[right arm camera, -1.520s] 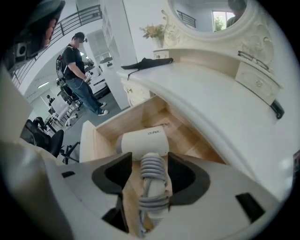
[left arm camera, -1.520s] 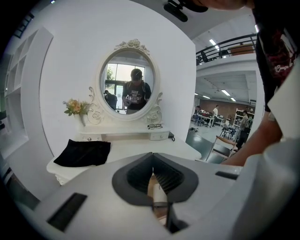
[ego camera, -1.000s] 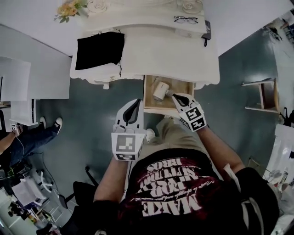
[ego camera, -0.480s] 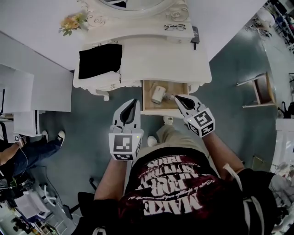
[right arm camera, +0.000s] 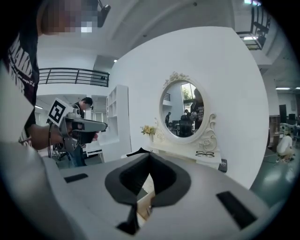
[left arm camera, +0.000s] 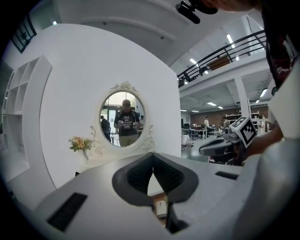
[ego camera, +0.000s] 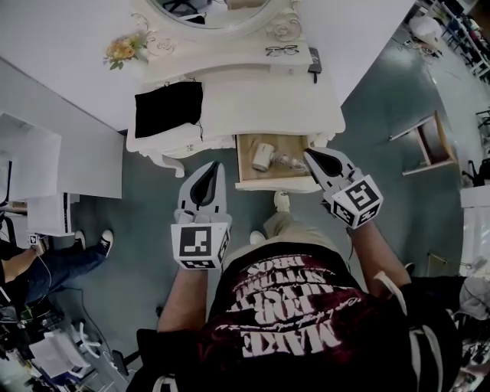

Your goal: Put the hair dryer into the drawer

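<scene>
Ok, near to far. Both claws are held out in front of the person, well apart from each other.

Left gripper [ego camera: 213, 167]: jaws clenched tip to tip, nothing in them. It hangs over the grey floor [ego camera: 145, 191], left of the drawer.

Right gripper [ego camera: 310, 155]: also clenched and empty. In the head view its tips are at the drawer's right side.

Drawer [ego camera: 279, 184] stands pulled out from under the white dressing table [ego camera: 260, 99]. The white hair dryer [ego camera: 263, 156] lies inside it, in the left half, and neither claw touches it.

Black cloth [ego camera: 168, 109] lies on the left part of the tabletop.

Glasses [ego camera: 282, 50] lie on the raised back shelf. A dark flat item [ego camera: 314, 65] is just right of them; can't tell what it is.

Oval mirror [ego camera: 210, 8] is at the back, with flowers [ego camera: 125, 49] to its left.
</scene>
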